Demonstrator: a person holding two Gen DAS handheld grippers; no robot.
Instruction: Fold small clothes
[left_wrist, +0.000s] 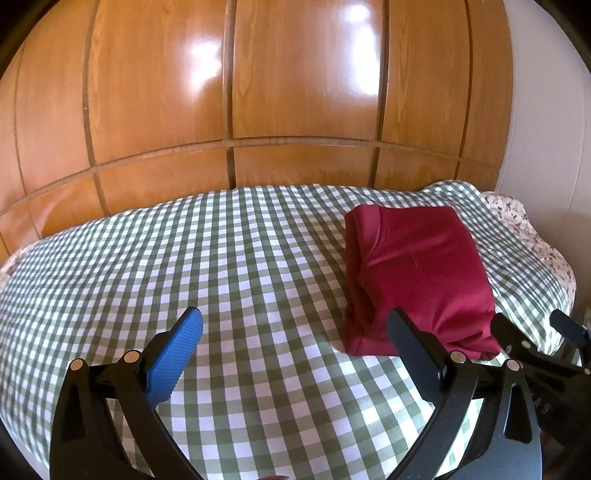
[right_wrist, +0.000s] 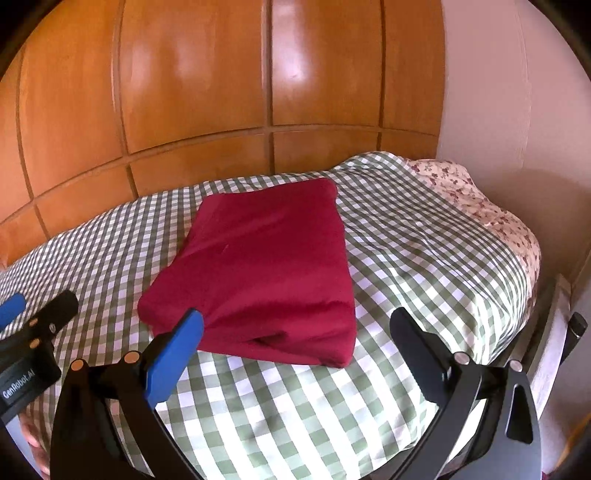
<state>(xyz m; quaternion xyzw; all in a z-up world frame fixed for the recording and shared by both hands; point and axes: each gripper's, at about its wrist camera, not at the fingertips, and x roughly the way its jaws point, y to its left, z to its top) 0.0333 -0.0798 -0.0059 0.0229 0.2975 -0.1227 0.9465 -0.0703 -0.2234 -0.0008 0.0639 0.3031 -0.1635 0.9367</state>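
While held low over the bed, gaping wide and gripping nothing: left tongs (left_wrist: 294, 317), with a ribbed blue pad (left_wrist: 173, 362) on the left finger and a plain black finger (left_wrist: 413, 350) opposite. Between the two, only bedcover.

Just ahead and to the right of that black finger: folded dark red knit garment (left_wrist: 417, 273), a thick rectangular bundle lying flat, layered edges facing the tongs, near edge partly hidden behind the black finger. Impossible to tell whether finger and fabric touch. Further right, beside the bundle's near right corner: the black frame of the right tongs.

Equally wide apart and holding nothing: right tongs (right_wrist: 294, 317), same blue pad on the left finger, same black finger on the right. Straight ahead of these, slightly left of centre, the same red bundle, near edge just beyond the fingertips, blue pad tip overlapping the near left corner. Contact there also unclear. Off to the left, low in the right wrist view, the black body and blue tip of the left tongs.

Beneath everything: green and white checked cotton bedcover (left_wrist: 221, 258), lightly rumpled, spread across the bed. Past the bundle, to the far right: cream floral fabric (right_wrist: 472, 199) showing at the cover's edge. Beyond the bed: glossy orange-brown panelled wooden wall (left_wrist: 295, 92), bright reflections on its upper panels. Right of the wood: plain pale wall (right_wrist: 498, 92).
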